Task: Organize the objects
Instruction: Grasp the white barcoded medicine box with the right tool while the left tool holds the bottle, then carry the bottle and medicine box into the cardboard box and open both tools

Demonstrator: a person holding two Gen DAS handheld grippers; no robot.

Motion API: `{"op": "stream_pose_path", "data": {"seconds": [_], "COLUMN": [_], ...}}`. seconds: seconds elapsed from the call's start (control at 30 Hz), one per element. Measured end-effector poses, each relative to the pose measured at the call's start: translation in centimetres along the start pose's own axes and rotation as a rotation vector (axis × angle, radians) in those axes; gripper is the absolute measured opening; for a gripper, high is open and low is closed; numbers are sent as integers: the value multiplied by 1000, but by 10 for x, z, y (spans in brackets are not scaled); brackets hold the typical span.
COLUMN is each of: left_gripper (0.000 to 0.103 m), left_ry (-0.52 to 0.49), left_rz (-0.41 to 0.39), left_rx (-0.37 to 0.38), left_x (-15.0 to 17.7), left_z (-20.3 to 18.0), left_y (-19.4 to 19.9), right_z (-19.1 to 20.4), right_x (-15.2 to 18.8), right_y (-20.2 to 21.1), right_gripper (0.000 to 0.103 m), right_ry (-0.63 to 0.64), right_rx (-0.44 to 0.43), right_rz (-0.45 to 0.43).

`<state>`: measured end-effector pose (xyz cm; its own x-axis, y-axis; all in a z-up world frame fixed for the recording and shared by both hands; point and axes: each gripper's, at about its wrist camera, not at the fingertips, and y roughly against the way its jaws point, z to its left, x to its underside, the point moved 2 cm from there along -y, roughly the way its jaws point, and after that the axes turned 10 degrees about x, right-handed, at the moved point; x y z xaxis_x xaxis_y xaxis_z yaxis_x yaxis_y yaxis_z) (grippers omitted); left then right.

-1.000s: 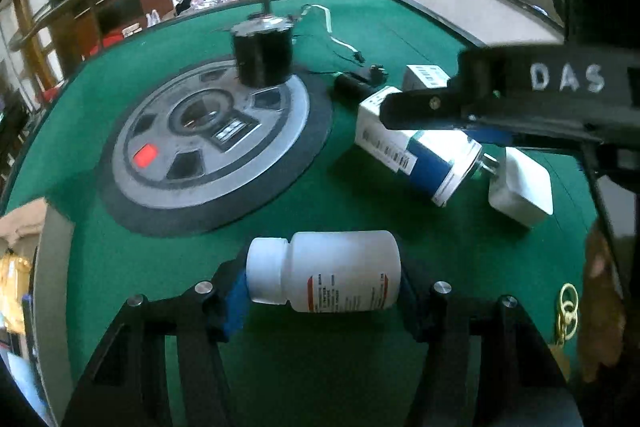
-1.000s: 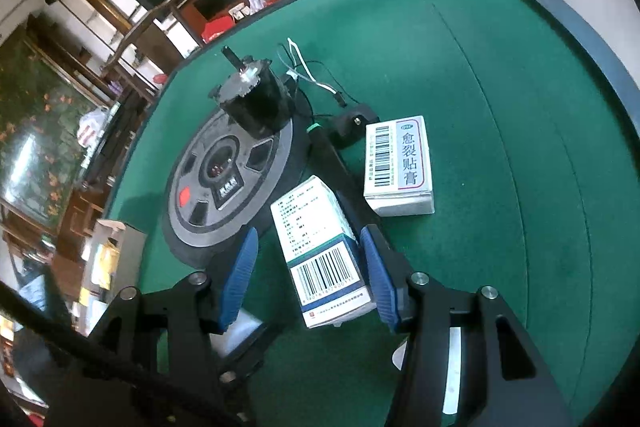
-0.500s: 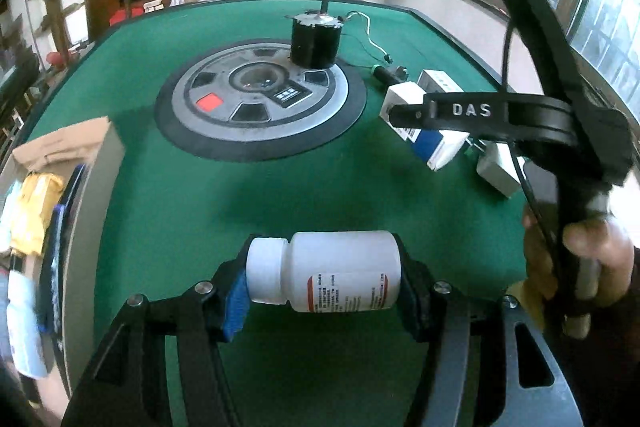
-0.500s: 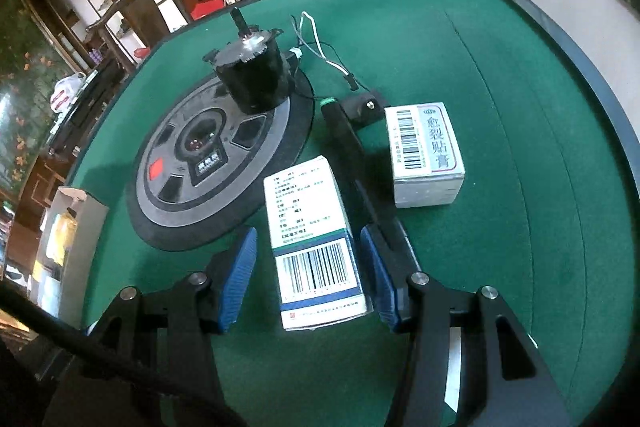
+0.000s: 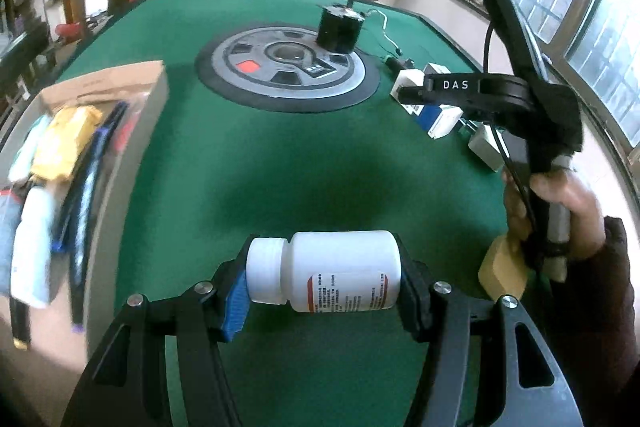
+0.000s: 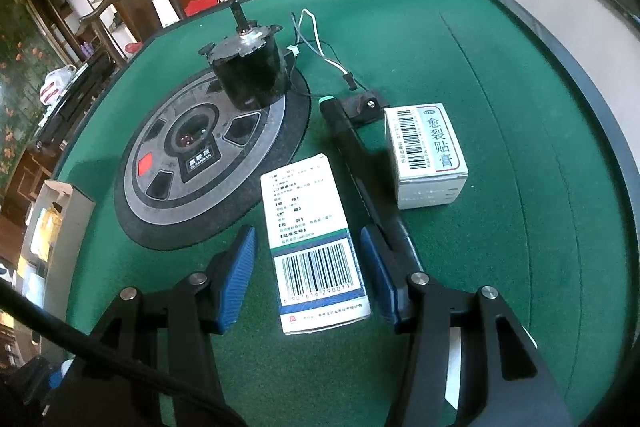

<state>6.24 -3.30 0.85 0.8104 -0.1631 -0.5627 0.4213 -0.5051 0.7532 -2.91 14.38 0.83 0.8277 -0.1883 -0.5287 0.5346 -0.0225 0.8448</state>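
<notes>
A white pill bottle (image 5: 340, 271) with a red-edged label lies crosswise in my left gripper (image 5: 324, 287), which is shut on it, cap against the blue left pad, above the green table. In the right wrist view, my right gripper (image 6: 308, 267) stands open astride a white medicine box (image 6: 312, 227) with a barcode that lies flat on the felt. A narrow gap shows between each blue pad and the box. The left wrist view shows a hand (image 5: 560, 203) holding that right gripper over the same box (image 5: 436, 115).
An open cardboard box (image 5: 120, 87) with several packets stands at the left. A round grey disc (image 6: 180, 155) carries a black motor (image 6: 248, 67) with wires. A black pen (image 6: 352, 151) and a second medicine box (image 6: 430, 151) lie right of the jaws, a white adapter (image 5: 486, 147) nearby.
My left gripper has carried the bottle back and to the left, bringing the cardboard box into view. The right gripper has only rolled a little over the barcode box.
</notes>
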Motion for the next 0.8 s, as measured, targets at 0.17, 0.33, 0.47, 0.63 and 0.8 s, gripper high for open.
{"op": "stream_pose_path", "data": {"seconds": [0.17, 0.33, 0.47, 0.63, 0.8], "left_gripper": [54, 54, 54, 55, 55], "left_ry": [50, 86, 142, 223, 289], "left_rz": [-41, -96, -139, -195, -219], "left_rx": [26, 20, 16, -32, -110], "left_x": [14, 23, 32, 45, 55], "left_z": [18, 44, 74, 119, 160], "left_y": [32, 71, 100, 132, 145], "right_z": [1, 5, 12, 34, 81], "right_x": [0, 3, 9, 16, 32], "right_y": [1, 17, 39, 74, 100], "right_gripper": [32, 32, 32, 32, 32], "right_ry": [10, -4, -27, -32, 10], "right_rx": [24, 14, -36, -150, -289], "right_rz": [1, -25, -33, -43, -24]}}
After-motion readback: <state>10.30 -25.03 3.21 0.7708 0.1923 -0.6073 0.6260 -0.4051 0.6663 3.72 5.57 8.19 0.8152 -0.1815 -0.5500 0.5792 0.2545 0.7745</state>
